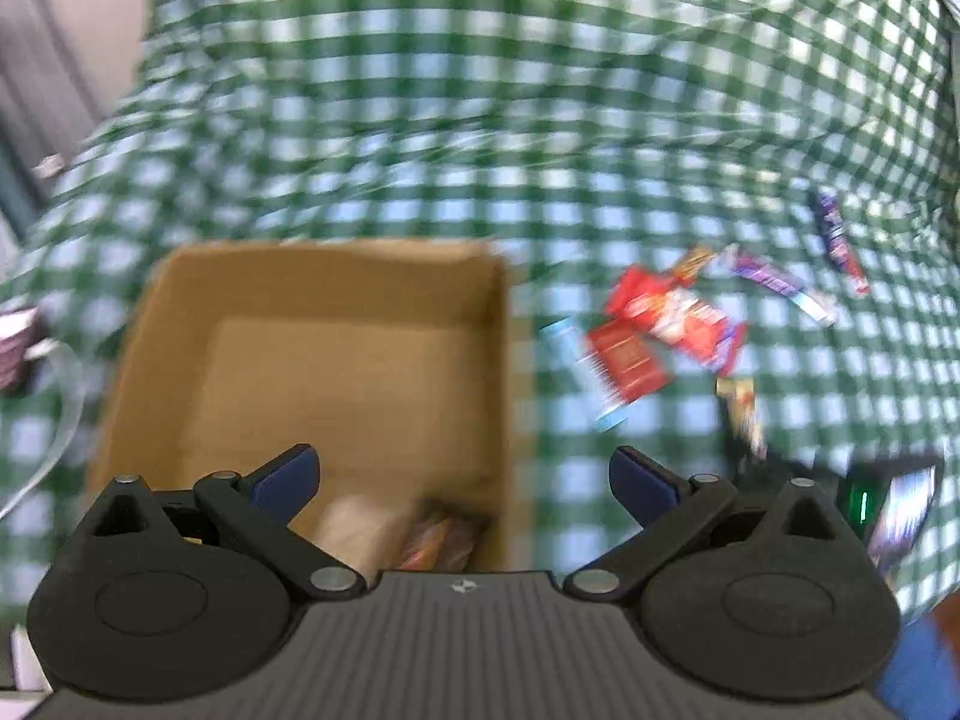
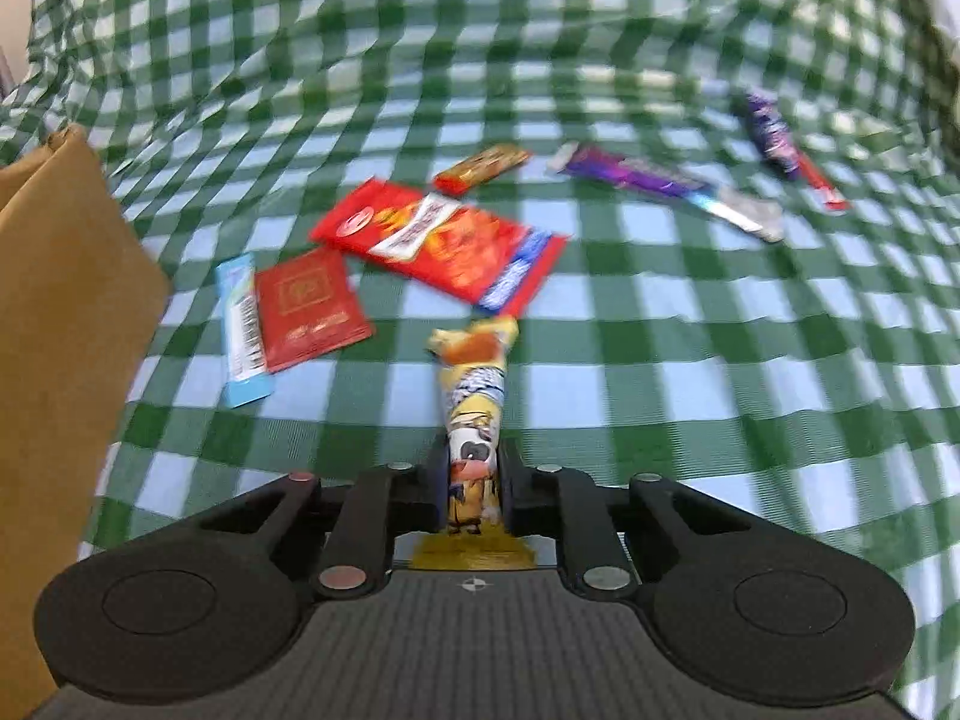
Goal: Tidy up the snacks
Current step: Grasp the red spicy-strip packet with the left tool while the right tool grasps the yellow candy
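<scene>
Blurring softens both views, so wrapper print cannot be read. The right gripper (image 2: pixel 474 480) has its fingers clamped on a yellow snack packet (image 2: pixel 474 414), whose far end sticks out ahead above the green checked tablecloth (image 2: pixel 720 360); its near end is hidden under the gripper body. The left gripper (image 1: pixel 462 480) stands wide apart with nothing between its blue pads (image 1: pixel 288 477), over the open cardboard box (image 1: pixel 336 294). Inside the box, at its near edge, a pale packet (image 1: pixel 354 525) and a brown-wrapped snack (image 1: pixel 444 534) lie partly hidden behind the gripper. On the cloth just beside the box lie a light blue bar (image 2: pixel 243 330), a small red packet (image 2: pixel 309 306), a large red packet (image 2: pixel 438 240), an orange bar (image 2: pixel 483 167) and two purple bars (image 2: pixel 666 186) (image 2: pixel 774 132). Bare cloth stretches beyond the snacks. The box wall is cut off at the right wrist view's left edge.
</scene>
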Available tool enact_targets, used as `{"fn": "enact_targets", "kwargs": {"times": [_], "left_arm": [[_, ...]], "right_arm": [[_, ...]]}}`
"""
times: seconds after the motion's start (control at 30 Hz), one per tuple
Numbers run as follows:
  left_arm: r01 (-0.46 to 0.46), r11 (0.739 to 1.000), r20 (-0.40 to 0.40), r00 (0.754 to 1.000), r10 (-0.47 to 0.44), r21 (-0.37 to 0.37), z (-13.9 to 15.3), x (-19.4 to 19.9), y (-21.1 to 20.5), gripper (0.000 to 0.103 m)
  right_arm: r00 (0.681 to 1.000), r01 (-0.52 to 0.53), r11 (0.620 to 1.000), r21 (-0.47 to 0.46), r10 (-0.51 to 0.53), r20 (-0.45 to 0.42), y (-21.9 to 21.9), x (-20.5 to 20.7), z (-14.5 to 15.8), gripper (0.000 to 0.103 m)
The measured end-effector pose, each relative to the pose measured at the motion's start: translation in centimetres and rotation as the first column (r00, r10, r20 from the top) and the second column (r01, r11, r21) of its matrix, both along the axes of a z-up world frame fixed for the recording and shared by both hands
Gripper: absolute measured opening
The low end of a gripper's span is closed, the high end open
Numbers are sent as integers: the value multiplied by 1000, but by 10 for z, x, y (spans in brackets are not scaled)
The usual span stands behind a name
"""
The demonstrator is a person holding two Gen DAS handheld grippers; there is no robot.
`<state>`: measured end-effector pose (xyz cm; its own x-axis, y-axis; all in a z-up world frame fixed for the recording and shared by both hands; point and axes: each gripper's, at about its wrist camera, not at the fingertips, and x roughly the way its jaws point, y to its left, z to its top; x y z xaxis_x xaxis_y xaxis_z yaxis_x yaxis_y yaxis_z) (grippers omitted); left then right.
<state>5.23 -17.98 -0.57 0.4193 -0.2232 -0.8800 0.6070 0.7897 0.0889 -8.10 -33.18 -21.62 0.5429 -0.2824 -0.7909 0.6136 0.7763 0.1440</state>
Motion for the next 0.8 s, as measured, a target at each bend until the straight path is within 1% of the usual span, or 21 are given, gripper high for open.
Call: {"fn": "enact_targets", "kwargs": {"times": [0.07, 0.13, 0.17, 0.2, 0.23, 0.3, 0.37, 0.43, 0.5, 0.57, 0.63, 0.7, 0.73, 0.77, 0.8], "left_arm": [[10, 1000, -34, 999, -11, -27, -15, 5, -45, 103], [11, 999, -92, 996, -14, -34, -37, 8, -90, 103], [18, 999, -130, 991, -23, -37, -51, 11, -114, 103], [28, 999, -180, 983, -33, -30, -70, 16, -142, 103], [32, 999, -219, 975, -36, -24, -85, 20, -160, 103], [17, 1000, -285, 958, -17, -3, -122, 30, -198, 103], [-31, 999, -311, 950, 34, 15, -150, 39, -217, 103], [-101, 994, -352, 930, 106, 32, -176, 54, -231, 103], [-143, 989, -394, 907, 146, 36, -195, 67, -239, 103], [-167, 984, -396, 901, 178, 63, -206, 77, -246, 103], [-206, 975, -396, 891, 220, 79, -211, 83, -249, 103], [-236, 970, -387, 890, 242, 64, -208, 85, -250, 102], [-238, 969, -375, 894, 245, 66, -206, 85, -249, 93], [-243, 966, -345, 903, 257, 84, -204, 84, -248, 78], [-238, 966, -314, 913, 259, 103, -201, 80, -247, 70]], "right_arm": [[995, 99, 995, 10, -99, 13, -15, -21, 4, 16], [975, 222, 974, 33, -223, 17, -34, -49, 5, 16], [959, 281, 959, 44, -282, 14, -44, -63, 4, 16], [945, 327, 943, 56, -328, 7, -53, -77, 1, 16], [932, 363, 930, 66, -363, -1, -60, -89, -2, 16], [914, 406, 911, 72, -406, -11, -69, -108, -8, 16], [905, 425, 902, 79, -424, -24, -77, -120, -14, 17], [900, 435, 895, 96, -434, -25, -83, -125, -19, 17], [901, 433, 895, 109, -434, -11, -88, -127, -22, 19], [900, 434, 893, 117, -437, -5, -93, -125, -24, 22], [899, 433, 893, 122, -438, 8, -93, -124, -23, 30], [900, 427, 894, 134, -434, 30, -95, -122, -24, 47], [903, 420, 897, 135, -428, 36, -95, -121, -24, 51], [906, 413, 902, 127, -421, 39, -94, -118, -24, 53], [910, 408, 907, 104, -413, 32, -91, -115, -24, 51]]}}
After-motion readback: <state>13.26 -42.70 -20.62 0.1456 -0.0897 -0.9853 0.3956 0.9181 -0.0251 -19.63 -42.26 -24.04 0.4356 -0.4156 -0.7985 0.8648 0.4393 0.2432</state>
